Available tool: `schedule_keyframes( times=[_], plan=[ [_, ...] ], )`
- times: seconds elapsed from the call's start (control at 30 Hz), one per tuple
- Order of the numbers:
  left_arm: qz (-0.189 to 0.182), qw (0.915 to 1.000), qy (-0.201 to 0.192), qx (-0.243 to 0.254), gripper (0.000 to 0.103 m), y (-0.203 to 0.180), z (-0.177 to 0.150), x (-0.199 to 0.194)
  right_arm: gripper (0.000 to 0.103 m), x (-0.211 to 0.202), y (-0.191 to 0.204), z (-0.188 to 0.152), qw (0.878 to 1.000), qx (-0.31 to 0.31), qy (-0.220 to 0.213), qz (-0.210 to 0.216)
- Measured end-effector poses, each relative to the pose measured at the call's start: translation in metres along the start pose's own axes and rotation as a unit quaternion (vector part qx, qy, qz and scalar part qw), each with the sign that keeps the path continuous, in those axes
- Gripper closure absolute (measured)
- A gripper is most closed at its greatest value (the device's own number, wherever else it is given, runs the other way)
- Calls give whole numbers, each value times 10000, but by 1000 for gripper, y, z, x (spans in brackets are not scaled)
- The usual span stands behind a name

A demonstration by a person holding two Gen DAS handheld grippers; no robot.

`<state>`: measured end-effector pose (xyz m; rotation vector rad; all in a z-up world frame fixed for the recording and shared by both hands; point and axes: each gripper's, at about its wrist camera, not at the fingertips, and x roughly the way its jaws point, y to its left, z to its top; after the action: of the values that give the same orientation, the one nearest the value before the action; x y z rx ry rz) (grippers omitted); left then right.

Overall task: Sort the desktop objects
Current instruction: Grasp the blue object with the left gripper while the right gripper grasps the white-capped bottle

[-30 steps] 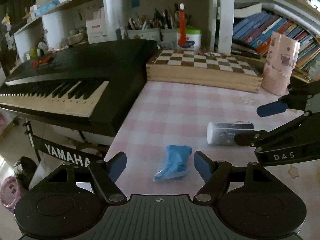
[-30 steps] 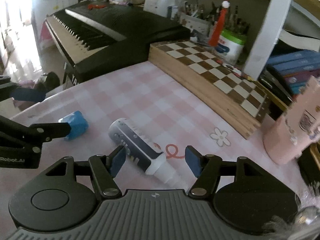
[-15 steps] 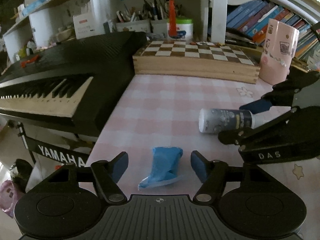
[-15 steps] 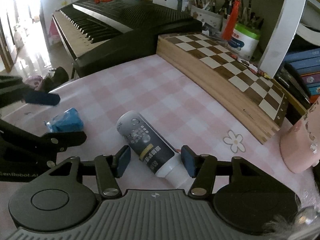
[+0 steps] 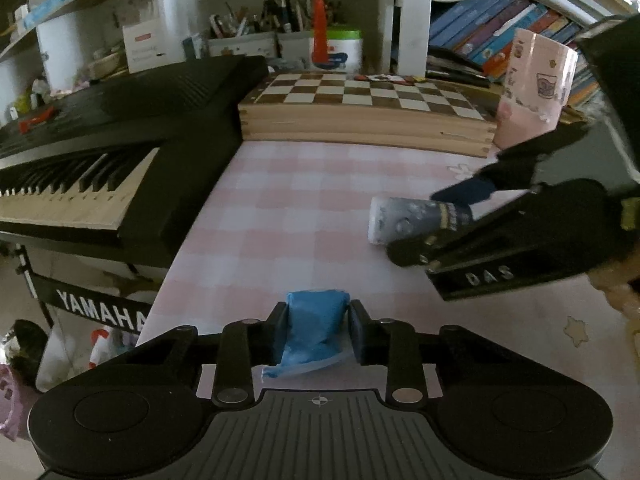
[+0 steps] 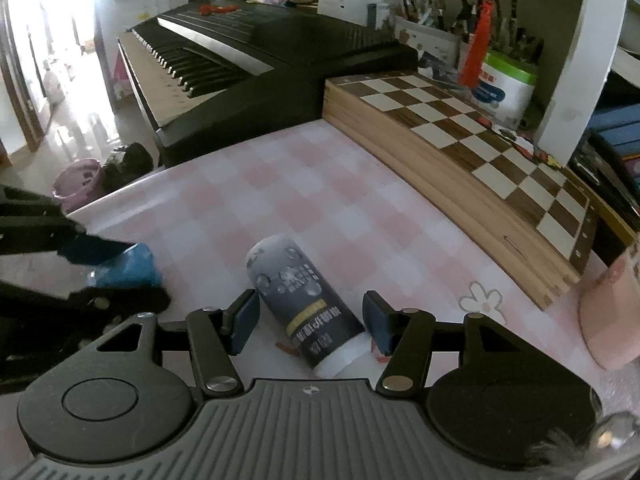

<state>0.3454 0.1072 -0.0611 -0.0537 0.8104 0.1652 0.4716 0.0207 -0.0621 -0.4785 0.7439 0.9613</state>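
While left gripper (image 5: pixel 318 326) is squeezing blue packet (image 5: pixel 316 330) | right gripper (image 6: pixel 310 322) fingers are gaping around tube (image 6: pixel 304 300) | tube is maybe rolling away.

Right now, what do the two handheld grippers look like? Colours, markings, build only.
Both match: the left gripper and right gripper have matte black bodies with a ribbed grey centre plate, two round black discs, silver pivot screws and a small crosshair mark. Their fingers carry dark blue pads. The right gripper's side reads "DAS" in white. No cables show, and no sleeves are visible.
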Motion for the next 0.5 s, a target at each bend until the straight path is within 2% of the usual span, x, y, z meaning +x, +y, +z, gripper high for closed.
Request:
schedule_keyframes(
  times=[0.2, 0.33, 0.5],
  plan=[
    [-84, 9997, -48, -237, 74, 6, -2, -14, 48, 3, -4, 4, 9999, 67, 79, 122],
    [-97, 9990, -126, -413, 74, 12, -1, -25, 72, -2, -7, 3, 9992, 268, 210, 221],
    [-92, 9983, -207, -538, 74, 18, -1, -35, 73, -8, 2, -2, 9991, 303, 270, 80]
  ],
)
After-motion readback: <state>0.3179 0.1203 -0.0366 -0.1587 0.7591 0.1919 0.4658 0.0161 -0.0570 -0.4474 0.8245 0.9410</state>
